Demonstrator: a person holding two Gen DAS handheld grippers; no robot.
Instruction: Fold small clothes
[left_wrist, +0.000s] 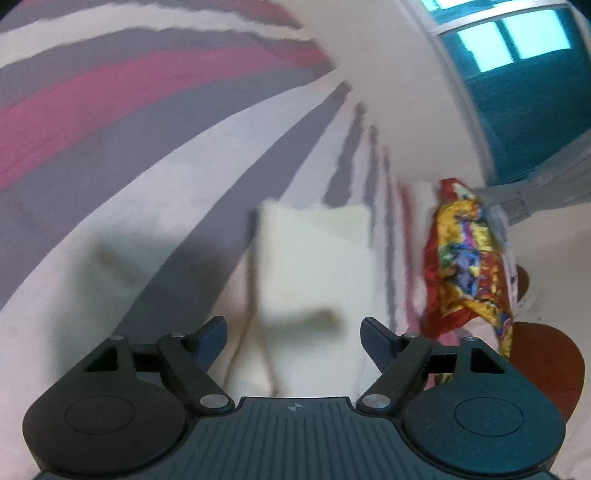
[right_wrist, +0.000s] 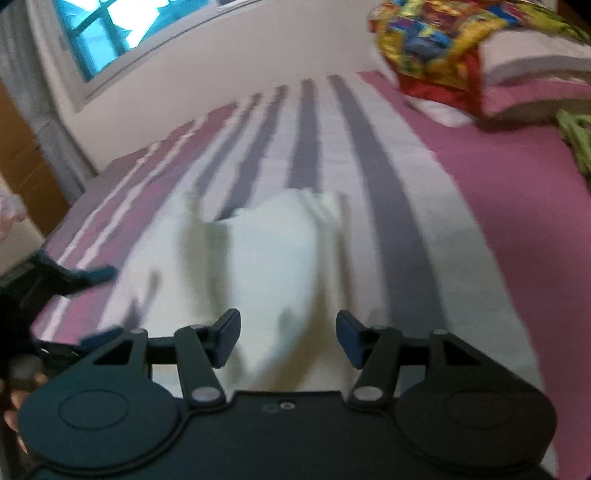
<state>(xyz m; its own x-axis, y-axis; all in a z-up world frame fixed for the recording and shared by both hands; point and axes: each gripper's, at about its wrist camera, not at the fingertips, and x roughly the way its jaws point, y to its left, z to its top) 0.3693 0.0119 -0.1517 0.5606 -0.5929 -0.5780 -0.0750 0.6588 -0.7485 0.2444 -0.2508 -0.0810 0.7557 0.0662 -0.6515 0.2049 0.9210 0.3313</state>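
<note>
White small cloth garment (left_wrist: 314, 266), soft and blurred, lies on the striped pink, grey and white bedsheet (left_wrist: 147, 155) just ahead of both tools. Left gripper (left_wrist: 293, 336) has its jaws spread wide with nothing between them; right gripper (right_wrist: 288, 338) likewise stands parted and empty above the garment's near edge. It looks partly folded, though blur hides how far; judging by that, folds remain. Farther off sits a red and yellow patterned fabric (left_wrist: 465, 258). No writing is readable.
</note>
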